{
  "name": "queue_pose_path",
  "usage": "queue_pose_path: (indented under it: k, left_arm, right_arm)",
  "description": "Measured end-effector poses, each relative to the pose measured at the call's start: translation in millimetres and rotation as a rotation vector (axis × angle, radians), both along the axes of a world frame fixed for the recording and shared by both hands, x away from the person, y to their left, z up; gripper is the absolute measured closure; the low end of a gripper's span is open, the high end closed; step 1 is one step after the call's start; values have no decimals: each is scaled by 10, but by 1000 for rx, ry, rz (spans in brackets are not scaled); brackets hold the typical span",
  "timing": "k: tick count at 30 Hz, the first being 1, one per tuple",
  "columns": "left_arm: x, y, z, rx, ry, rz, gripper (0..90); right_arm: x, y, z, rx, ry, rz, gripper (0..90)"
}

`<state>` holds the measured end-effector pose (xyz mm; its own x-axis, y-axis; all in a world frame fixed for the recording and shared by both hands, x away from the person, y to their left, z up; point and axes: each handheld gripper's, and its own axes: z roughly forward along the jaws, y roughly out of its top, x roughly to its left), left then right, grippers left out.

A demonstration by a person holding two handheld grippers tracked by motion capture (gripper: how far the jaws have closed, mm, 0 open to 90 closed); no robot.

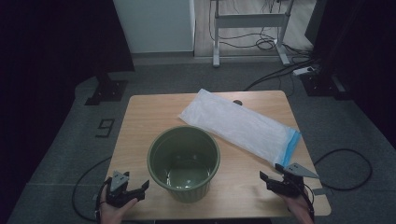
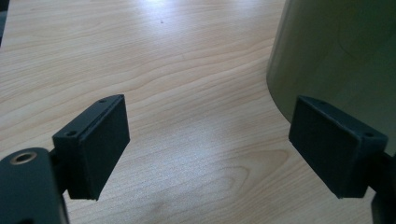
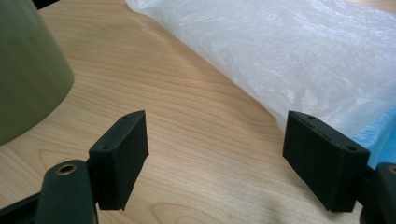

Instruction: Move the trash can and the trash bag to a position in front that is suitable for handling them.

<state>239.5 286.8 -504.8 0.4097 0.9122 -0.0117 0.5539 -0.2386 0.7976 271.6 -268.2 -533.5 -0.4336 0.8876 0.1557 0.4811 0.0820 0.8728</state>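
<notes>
the left hand-held gripper (image 1: 140, 187) sits low at the near left corner of the counter (image 1: 144, 116), jaws spread wide with nothing but bare wood between them. just off its right jaw stands the green bin (image 1: 184, 161), upright and open at the top; in the left gripper view the bin's curved wall (image 2: 336, 51) rises close behind the right pad (image 2: 334, 151), near it but not clearly touching.

the right hand-held gripper (image 1: 271, 176) rests at the near right side of the counter, its jaws also fully apart and holding nothing. ahead of it and a little to its right lies the white plastic bag (image 1: 238, 123), flat on the wood, stretched away from this gripper toward the far edge, its blue-edged end (image 1: 292, 144) the nearest part. in the right gripper view the bag (image 3: 299, 51) spreads just beyond the right pad (image 3: 322, 158), and the bin's side (image 3: 28, 70) shows off to the left of the left pad (image 3: 121, 156), apart from it.

the bin stands between the two hand-held grippers, nearer the left one.
</notes>
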Motion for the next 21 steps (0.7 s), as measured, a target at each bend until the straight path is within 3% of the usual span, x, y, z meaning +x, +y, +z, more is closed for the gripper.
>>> queue_pose_path:
  k: [4, 6, 10, 11, 12, 14, 15, 17, 18, 19, 21]
  left_arm:
    - [-53, 18, 33, 0, -7, -21, 89]
    - [-167, 6, 53, -25, -22, -49, 79]
    - [-299, -49, 52, -32, -32, -83, 60]
    - [-384, -103, 51, -33, -36, -116, 57]
    - [-384, -103, 51, -33, -36, -116, 54]
    - [-447, -179, 53, -38, -41, -167, 50]
    - [-471, -287, 60, -21, -47, -223, 38]
    - [-476, -395, 78, -7, -54, -269, 32]
    - [-476, -395, 78, -7, -54, -269, 33]
    - [-476, -486, 97, 3, -64, -311, 31]
    - [-454, -556, 117, 14, -70, -326, 32]
  right_arm:
    - [12, -44, -17, -8, 1, -16, 216]
    - [12, -62, -26, -12, 5, -17, 217]
    - [18, -59, -31, -18, 6, -10, 217]
    - [20, -56, -33, -24, 6, -8, 216]
    - [20, -56, -33, -24, 6, -8, 216]
    - [27, -53, -38, -27, 6, -7, 217]
    - [35, -48, -41, -26, 7, -8, 217]
    - [40, -45, -42, -28, 8, -10, 216]
    - [40, -45, -42, -28, 8, -10, 216]
    - [41, -47, -43, -30, 8, -11, 216]
    - [41, -53, -47, -32, 8, -15, 217]
